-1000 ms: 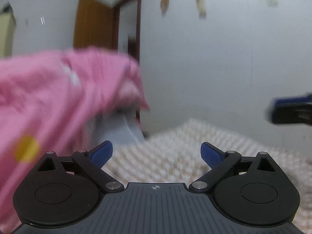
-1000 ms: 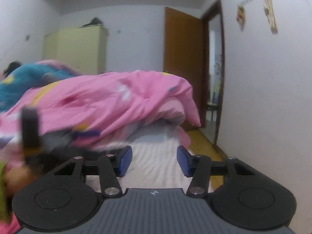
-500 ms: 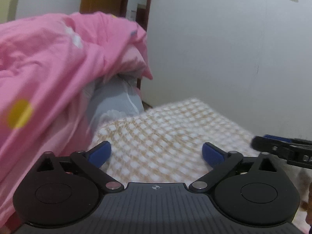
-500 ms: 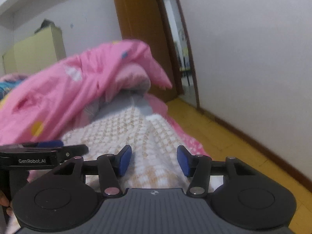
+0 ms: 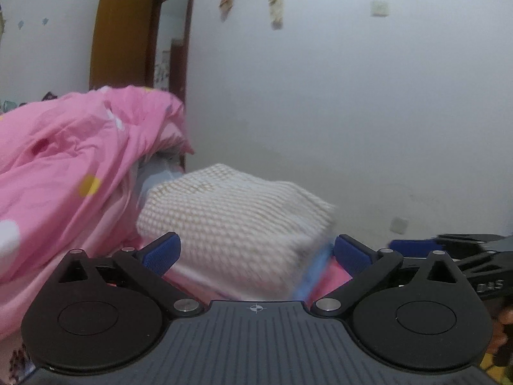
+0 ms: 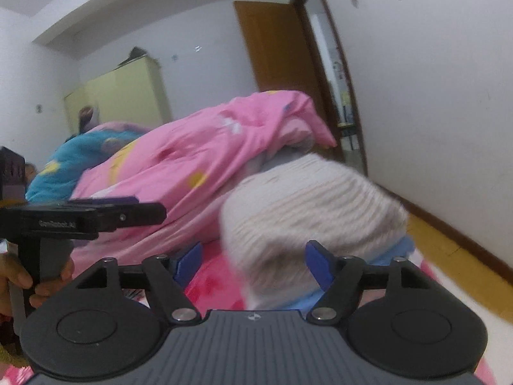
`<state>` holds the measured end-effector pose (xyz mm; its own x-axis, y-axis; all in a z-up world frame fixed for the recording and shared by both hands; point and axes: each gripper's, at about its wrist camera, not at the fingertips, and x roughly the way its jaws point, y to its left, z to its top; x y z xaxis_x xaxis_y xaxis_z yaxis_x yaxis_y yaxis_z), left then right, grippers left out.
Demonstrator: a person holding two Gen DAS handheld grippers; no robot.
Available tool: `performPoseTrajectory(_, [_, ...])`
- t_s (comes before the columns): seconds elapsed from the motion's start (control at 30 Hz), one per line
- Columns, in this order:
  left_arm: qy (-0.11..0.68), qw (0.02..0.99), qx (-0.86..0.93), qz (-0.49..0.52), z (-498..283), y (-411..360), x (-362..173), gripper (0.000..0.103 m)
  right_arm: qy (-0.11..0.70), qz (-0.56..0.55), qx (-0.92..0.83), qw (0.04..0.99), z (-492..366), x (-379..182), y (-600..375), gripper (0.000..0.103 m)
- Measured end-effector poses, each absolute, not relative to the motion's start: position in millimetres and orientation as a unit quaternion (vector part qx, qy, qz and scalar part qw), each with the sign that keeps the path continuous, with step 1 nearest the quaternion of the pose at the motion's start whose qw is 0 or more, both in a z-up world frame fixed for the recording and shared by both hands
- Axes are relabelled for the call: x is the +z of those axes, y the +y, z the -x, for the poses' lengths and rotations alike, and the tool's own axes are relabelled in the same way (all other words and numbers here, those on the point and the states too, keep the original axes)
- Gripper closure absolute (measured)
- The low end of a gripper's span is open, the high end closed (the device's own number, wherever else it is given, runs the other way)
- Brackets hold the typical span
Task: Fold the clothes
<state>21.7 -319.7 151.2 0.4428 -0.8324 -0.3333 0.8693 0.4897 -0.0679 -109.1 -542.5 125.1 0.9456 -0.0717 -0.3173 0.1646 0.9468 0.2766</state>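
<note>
A folded white-and-tan checked cloth (image 5: 231, 215) lies blurred on the pink bed sheet, on top of a light blue garment (image 6: 394, 250). My left gripper (image 5: 256, 253) is open wide, a little short of the cloth, with nothing pressed between its pads. In the right wrist view the checked cloth (image 6: 307, 211) sits just beyond my right gripper (image 6: 253, 263), whose jaws are opening; its pads do not press on the cloth. The left gripper (image 6: 96, 215) shows at the left, held by a hand (image 6: 19, 276). The right gripper (image 5: 465, 247) shows at the right edge of the left wrist view.
A heaped pink quilt (image 5: 64, 166) fills the bed to the left, with a blue blanket (image 6: 80, 150) behind it. A yellow wardrobe (image 6: 121, 96) and a brown door (image 6: 272, 48) stand at the back. White wall and yellow floor (image 6: 449, 247) lie to the right.
Both grippers have drawn back from the checked cloth, which now lies further off as a folded bundle. The right jaws stand wider apart than before.
</note>
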Motion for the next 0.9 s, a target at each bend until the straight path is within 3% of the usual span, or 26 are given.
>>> performPoseTrajectory(0.23, [0.157,0.859,-0.487,-0.02,30,-249,147,0.0,0.155,-0.139,-0.048,0.977,161,133,-467,0.012])
performPoseTrajectory(0.53, [0.172,0.875,-0.452,0.001,57,-197,144,0.0,0.13,-0.121,-0.095,0.979,202,143,-394,0.001])
performPoseTrajectory(0.9, [0.197,0.903,-0.382,-0.021,77,-174,137,0.0,0.13,-0.154,-0.148,0.968,213,129,-352,0.0])
